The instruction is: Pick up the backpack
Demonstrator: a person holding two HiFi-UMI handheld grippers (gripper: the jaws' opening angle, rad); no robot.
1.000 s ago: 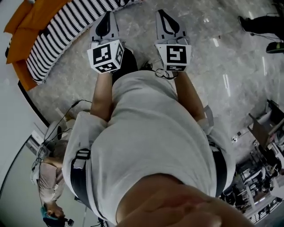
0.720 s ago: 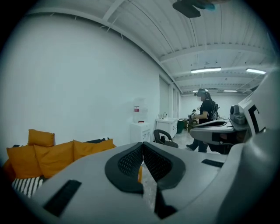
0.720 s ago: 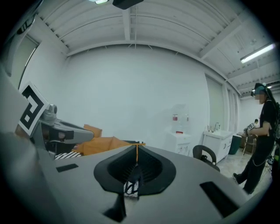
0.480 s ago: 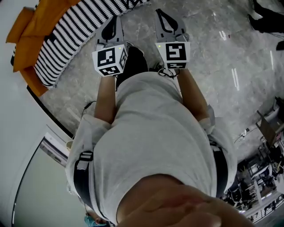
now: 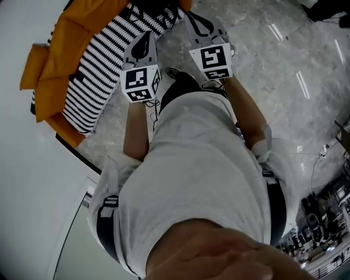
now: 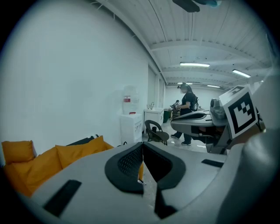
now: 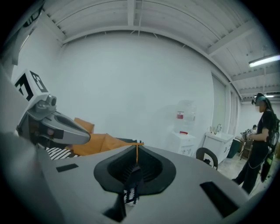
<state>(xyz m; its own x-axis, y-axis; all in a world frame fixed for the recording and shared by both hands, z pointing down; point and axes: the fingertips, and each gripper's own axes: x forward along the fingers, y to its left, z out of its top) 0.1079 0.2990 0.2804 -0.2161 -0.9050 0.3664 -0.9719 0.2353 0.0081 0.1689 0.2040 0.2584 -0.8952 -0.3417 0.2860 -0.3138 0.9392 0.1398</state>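
I cannot make out a backpack for certain; a dark shape (image 5: 156,6) lies on the sofa at the top edge of the head view. My left gripper (image 5: 145,41) is shut and empty, its tips over the edge of the black-and-white striped sofa cover (image 5: 101,71). To its right my right gripper (image 5: 195,21) is shut and empty too, over the marble floor beside the sofa. In the left gripper view the jaws (image 6: 143,148) meet, with orange cushions (image 6: 48,159) beyond. The right gripper view shows its jaws (image 7: 136,151) closed, facing the cushions (image 7: 105,142).
Orange cushions (image 5: 65,44) line the sofa against the white wall. A water dispenser (image 6: 130,127), a dark chair (image 6: 155,131) and a sink cabinet (image 7: 221,144) stand along the wall. Another person (image 7: 259,144) stands further off. Cluttered equipment (image 5: 317,229) sits at the lower right.
Both grippers have travelled toward the sofa. The striped cover and orange cushions now lie right at the jaw tips, closer than before. Both jaws stay closed.
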